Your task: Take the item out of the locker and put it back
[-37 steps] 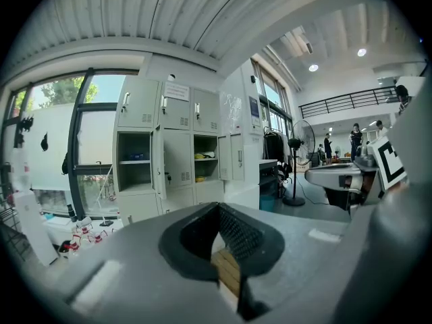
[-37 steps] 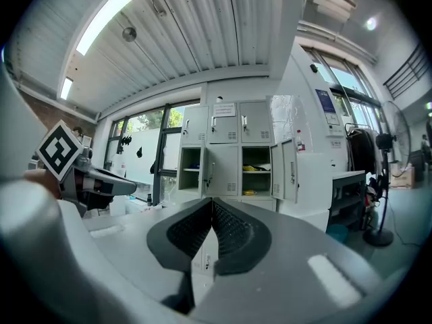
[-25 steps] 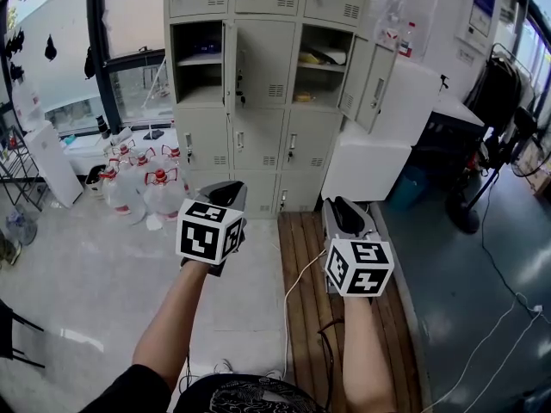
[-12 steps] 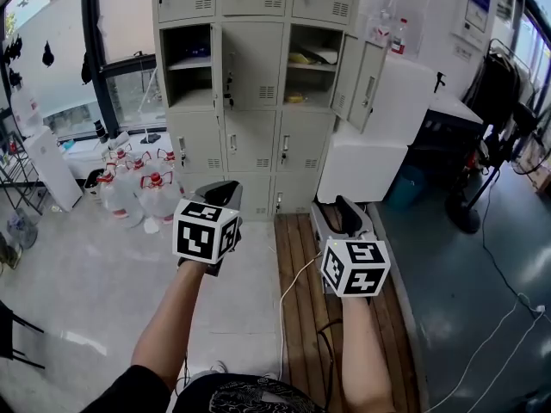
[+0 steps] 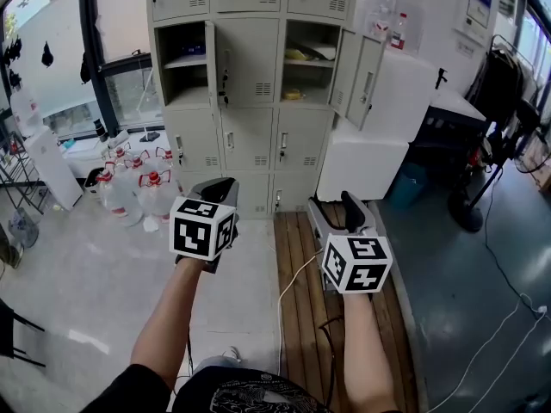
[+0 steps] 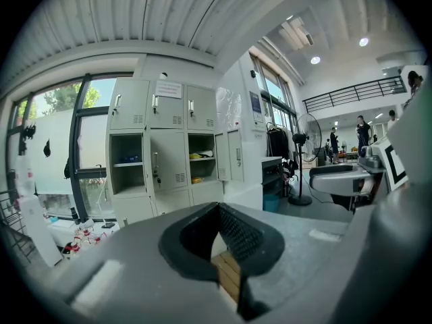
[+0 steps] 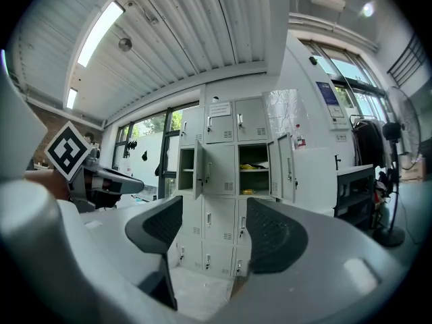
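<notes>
A person stands well back from a bank of pale grey metal lockers [image 5: 250, 63], a gripper held out on each arm. The left tongs [image 6: 217, 209] are closed tip to tip on nothing, with a sliver of brown wooden plank flooring [image 5: 297, 265] showing through the gap behind the tips. From above they are largely hidden behind their black-and-white marker cube [image 5: 203, 228]. The right tongs [image 7: 214, 229] stand parted and empty, framing the lockers' lower doors.

Two compartments in the middle row are open. In the right-hand one a small yellow object [image 5: 294, 95] lies on the lower level, with a paler, flatter thing [image 5: 308, 54] on the shelf above. Both are too small and distant to identify. The left-hand compartment holds something blue [image 5: 195, 50], equally unclear.

Clear plastic water jugs with red caps [image 5: 146, 192] cluster on the floor by the window, left of the lockers. A white cable [image 5: 291, 286] trails across the planks, its lower end lost behind the person's arms.
</notes>
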`<state>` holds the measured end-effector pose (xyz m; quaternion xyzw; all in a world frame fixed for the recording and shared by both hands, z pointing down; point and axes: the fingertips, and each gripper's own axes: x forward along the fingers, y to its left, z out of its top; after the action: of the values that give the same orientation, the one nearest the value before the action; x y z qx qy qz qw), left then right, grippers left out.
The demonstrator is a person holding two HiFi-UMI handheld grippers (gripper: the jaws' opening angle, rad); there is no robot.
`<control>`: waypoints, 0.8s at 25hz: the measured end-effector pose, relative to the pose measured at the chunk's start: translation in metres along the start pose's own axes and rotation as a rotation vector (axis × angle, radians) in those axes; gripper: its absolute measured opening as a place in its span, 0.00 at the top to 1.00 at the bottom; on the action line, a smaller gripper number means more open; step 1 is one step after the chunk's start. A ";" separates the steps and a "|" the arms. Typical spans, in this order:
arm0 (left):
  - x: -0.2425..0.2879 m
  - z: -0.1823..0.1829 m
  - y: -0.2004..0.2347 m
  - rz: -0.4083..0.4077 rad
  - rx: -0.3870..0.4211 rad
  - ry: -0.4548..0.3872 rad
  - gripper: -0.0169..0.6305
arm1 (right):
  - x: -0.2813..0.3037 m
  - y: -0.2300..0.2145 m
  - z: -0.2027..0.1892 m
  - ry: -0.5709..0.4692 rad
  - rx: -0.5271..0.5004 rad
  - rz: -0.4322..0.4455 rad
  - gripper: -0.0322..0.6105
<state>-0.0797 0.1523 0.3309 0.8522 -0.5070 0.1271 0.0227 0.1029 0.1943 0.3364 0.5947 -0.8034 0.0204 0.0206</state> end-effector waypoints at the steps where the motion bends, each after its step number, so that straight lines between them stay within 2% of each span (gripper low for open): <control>1: 0.002 0.000 0.001 0.002 -0.002 -0.002 0.97 | 0.002 -0.002 0.000 0.000 -0.001 0.001 0.46; 11: 0.045 -0.004 0.019 -0.001 -0.018 0.001 0.97 | 0.042 -0.023 -0.011 0.017 -0.008 -0.016 0.40; 20: 0.128 0.001 0.071 -0.032 -0.030 0.001 0.97 | 0.142 -0.037 -0.012 0.046 -0.020 -0.020 0.40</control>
<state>-0.0838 0.0080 0.3543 0.8598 -0.4950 0.1195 0.0377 0.0967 0.0489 0.3571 0.6020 -0.7968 0.0258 0.0452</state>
